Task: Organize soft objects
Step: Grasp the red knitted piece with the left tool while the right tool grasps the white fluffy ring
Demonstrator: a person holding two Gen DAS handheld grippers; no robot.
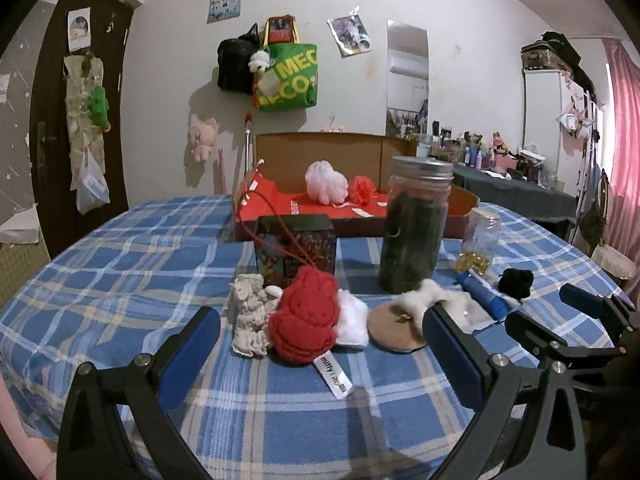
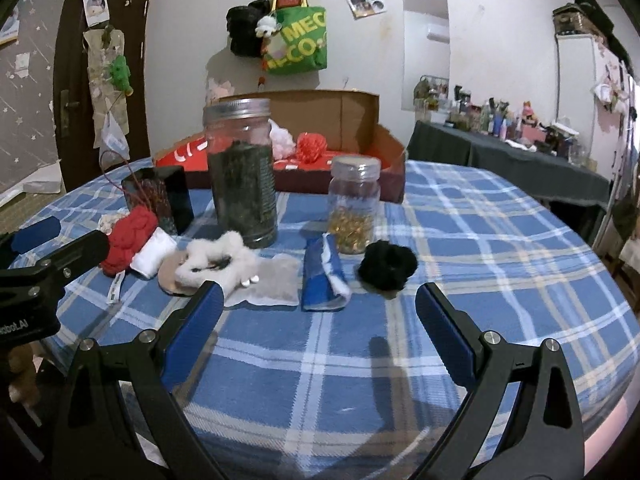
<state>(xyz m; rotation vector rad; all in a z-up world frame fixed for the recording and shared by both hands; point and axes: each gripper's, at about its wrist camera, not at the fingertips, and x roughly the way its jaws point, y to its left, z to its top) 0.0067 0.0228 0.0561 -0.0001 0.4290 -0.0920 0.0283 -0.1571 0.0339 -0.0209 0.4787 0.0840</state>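
Soft objects: red plush rabbit (image 1: pixel 304 316) lies on the checked tabletop (image 1: pixel 120 280), ears toward the far box (image 1: pixel 320 152), long axis running away from the camera. Left tongs (image 1: pixel 320 344) level, low, wide open, empty, facing it. Right tongs (image 2: pixel 318 328) likewise agape, empty, facing black scrunchie (image 2: pixel 387 265).

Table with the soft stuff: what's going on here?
A person holds two grippers, both open and empty, over the plaid table. The left gripper faces the red plush; the right gripper faces the blue cloth and black scrunchie. A pink puff and red puff already lie in the box. Nothing is gripped yet.
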